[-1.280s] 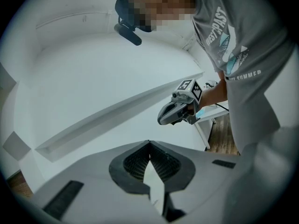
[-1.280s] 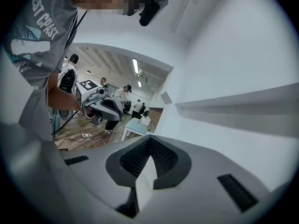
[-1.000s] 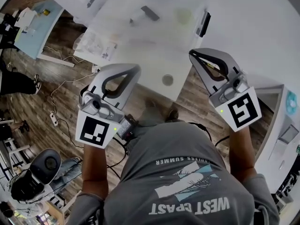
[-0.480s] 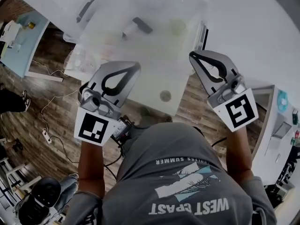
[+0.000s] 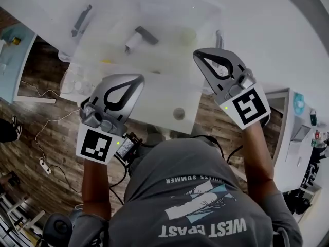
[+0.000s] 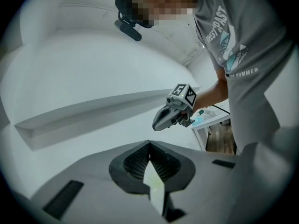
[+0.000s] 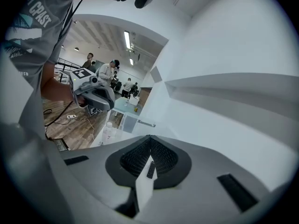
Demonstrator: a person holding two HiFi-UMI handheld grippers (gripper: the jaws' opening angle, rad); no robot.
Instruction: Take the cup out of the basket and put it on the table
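Note:
A clear plastic basket stands on the white table in the head view. Inside it lies a pale greenish round thing, blurred, which may be the cup. My left gripper hovers over the table just short of the basket's near wall, shut and empty. The right gripper is held at the basket's near right corner, also shut with nothing in it. In the left gripper view the jaws meet with nothing between them, and the right gripper shows beyond. The right gripper view shows its jaws touching.
The basket also holds a black-and-white tool and a dark object. A round grommet sits in the tabletop. A bag hangs at the table's left edge. Cables lie on the wood floor. Another desk stands right.
Both grippers have moved forward toward the basket, the right one also leftward. The head view has shifted, so the table and basket sit lower in the frame. Both stay shut.

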